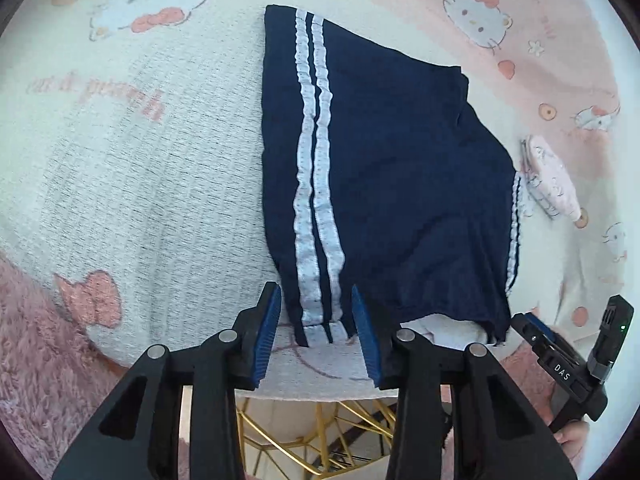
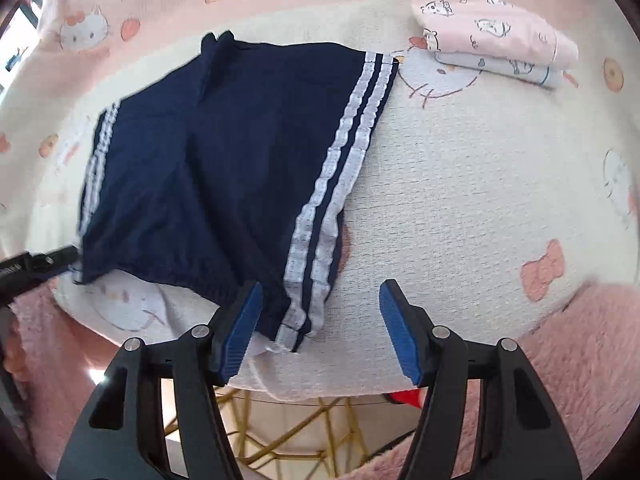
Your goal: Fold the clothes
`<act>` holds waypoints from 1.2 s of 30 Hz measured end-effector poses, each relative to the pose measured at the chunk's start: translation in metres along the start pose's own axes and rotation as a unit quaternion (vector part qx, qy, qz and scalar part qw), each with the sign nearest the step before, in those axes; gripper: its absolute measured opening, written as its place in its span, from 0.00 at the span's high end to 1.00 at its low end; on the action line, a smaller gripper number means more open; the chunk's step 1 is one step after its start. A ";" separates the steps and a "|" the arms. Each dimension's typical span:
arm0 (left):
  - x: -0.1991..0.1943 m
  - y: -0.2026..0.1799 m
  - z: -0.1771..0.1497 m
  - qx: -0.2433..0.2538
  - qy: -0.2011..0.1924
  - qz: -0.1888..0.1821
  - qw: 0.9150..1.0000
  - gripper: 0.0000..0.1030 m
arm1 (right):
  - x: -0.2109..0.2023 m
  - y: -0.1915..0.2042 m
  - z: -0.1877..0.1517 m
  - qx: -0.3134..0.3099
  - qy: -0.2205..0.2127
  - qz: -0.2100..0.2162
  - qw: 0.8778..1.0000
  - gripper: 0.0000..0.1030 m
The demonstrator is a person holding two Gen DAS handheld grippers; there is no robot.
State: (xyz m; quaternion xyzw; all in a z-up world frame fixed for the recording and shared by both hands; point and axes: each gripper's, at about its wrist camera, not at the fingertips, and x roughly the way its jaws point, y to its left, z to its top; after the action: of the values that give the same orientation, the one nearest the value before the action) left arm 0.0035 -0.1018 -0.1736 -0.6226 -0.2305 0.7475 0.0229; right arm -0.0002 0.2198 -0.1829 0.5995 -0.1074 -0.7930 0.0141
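So, left gripper [image 1: 316, 334]: blue pads [image 1: 267, 332] apart, straddling the near corner of the navy shorts [image 1: 384, 184] where the twin white stripes [image 1: 316, 184] end — cloth sits between the pads, neither one visibly pressing on it. Right gripper [image 2: 322, 330]: pads [image 2: 240, 332] set wider apart, over the other near corner; its left pad lies against the waistband edge, its right pad hangs clear over bare blanket. No grip there.

Shorts lie spread flat on the cat-print blanket [image 1: 132, 168], waistband toward both cameras, legs pointing away, one striped side seam at each outer edge.

Around: a folded stack of pink and pale printed clothes [image 2: 496, 36] sits at the far side of the blanket, just off the far leg corner, not touching the shorts. Fuzzy pink rug [image 2: 568, 364] beyond the near blanket edge, gold wire frame [image 1: 320, 436] below it. Nothing lies on the shorts.
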 end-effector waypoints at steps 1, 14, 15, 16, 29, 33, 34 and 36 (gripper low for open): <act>0.003 -0.004 -0.001 0.004 0.001 0.006 1.000 0.62 | -0.004 -0.007 0.002 0.022 -0.005 0.020 1.000 0.39; 0.019 -0.003 0.003 -0.042 0.040 -0.050 0.997 0.62 | 0.010 -0.035 0.015 0.059 0.045 0.038 0.997 0.42; 0.018 -0.003 0.001 -0.047 0.040 -0.053 0.997 0.62 | 0.012 -0.036 0.015 0.063 0.048 0.042 0.996 0.42; 0.017 0.002 0.000 -0.049 0.039 -0.054 0.997 0.62 | 0.014 -0.037 0.014 0.068 0.052 0.046 0.995 0.45; -0.004 -0.004 -0.018 0.005 -0.014 -0.041 0.999 0.90 | -0.040 -0.037 0.025 0.086 -0.013 0.106 0.991 0.88; 0.001 -0.011 -0.025 -0.016 -0.007 -0.052 0.998 0.90 | -0.034 -0.055 0.009 0.087 -0.015 0.107 0.990 0.88; 0.001 -0.011 -0.027 -0.014 -0.007 -0.049 0.999 0.90 | -0.032 -0.052 0.007 0.081 -0.018 0.102 0.991 0.88; -0.001 -0.013 -0.030 -0.006 -0.010 -0.044 0.999 0.90 | -0.018 -0.042 0.007 0.070 -0.020 0.096 0.993 0.88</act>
State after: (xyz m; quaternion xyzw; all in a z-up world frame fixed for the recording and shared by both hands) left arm 0.0286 -0.0809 -0.1714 -0.6048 -0.2626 0.7502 0.0496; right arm 0.0023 0.2644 -0.1714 0.5702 -0.2199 -0.7902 0.0460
